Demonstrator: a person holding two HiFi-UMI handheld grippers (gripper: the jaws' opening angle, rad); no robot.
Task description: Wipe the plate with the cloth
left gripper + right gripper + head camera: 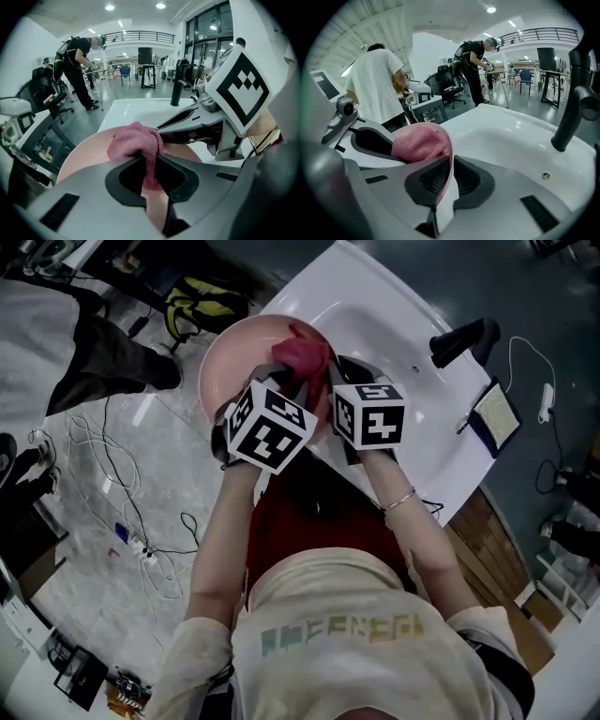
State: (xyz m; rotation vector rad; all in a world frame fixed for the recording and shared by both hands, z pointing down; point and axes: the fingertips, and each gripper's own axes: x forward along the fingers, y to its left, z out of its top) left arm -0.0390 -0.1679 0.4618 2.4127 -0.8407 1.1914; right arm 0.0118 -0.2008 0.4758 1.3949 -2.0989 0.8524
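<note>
Up near the top middle of the head view, we hold a pink plate (236, 360) above the edge of a white sink (394, 310), with both marker cubes crowding just below it in the frame. Our left gripper (151, 161) is clamped on the pink cloth (135, 142): in the left gripper view a strip of it runs down between the two dark pads, and the rest bunches up above the jaws, lying against the plate's inner face. Our right gripper (451, 171) is closed on the plate's rim, which in the right gripper view stands edge-on as a thin pink line between its pads, with the cloth to the left of centre behind it. A black faucet (466, 338) sits at the upper right of the head view, well apart from the plate. Farther back in the room, a person in dark clothes (77, 65) bends over a table, and another in a white shirt (377, 84) stands at the left of the right gripper view.
</note>
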